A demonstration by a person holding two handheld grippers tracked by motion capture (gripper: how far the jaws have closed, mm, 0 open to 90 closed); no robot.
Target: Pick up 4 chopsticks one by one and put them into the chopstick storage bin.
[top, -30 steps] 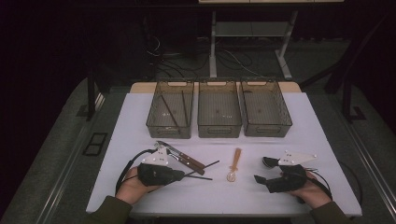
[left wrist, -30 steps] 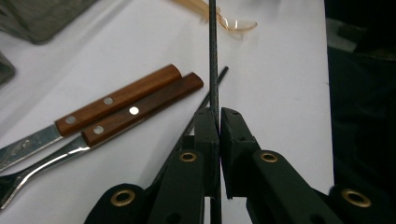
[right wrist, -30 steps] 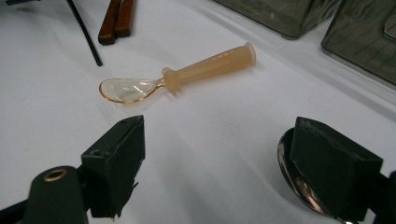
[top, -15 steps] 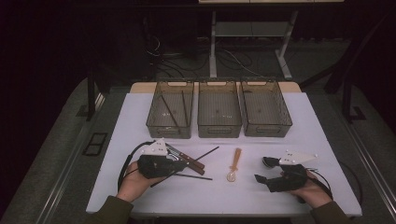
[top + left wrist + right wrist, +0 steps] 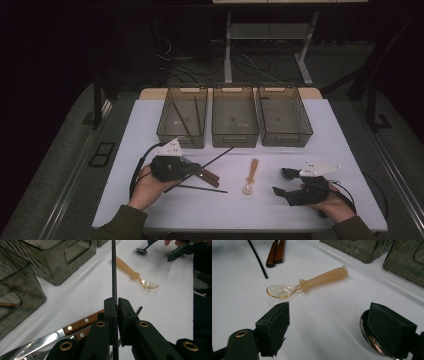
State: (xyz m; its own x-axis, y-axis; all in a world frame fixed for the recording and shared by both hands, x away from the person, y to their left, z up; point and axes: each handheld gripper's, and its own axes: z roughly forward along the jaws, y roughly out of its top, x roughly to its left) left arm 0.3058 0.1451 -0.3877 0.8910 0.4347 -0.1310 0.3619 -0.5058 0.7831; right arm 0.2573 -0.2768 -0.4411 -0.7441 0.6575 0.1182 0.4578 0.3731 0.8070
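Left gripper (image 5: 114, 305) is clamped on a thin black chopstick (image 5: 114, 270), raised over the table's near left. Light, stiff, slippery; gripped off-centre, its far end is judged likely to swing.

Dim room, dark floor (image 5: 60, 165), white table (image 5: 340, 130), metal frame (image 5: 270, 40) behind.

Raised lettering runs along the amber spoon (image 5: 312, 282) handle, too faint to read. No other text legible.
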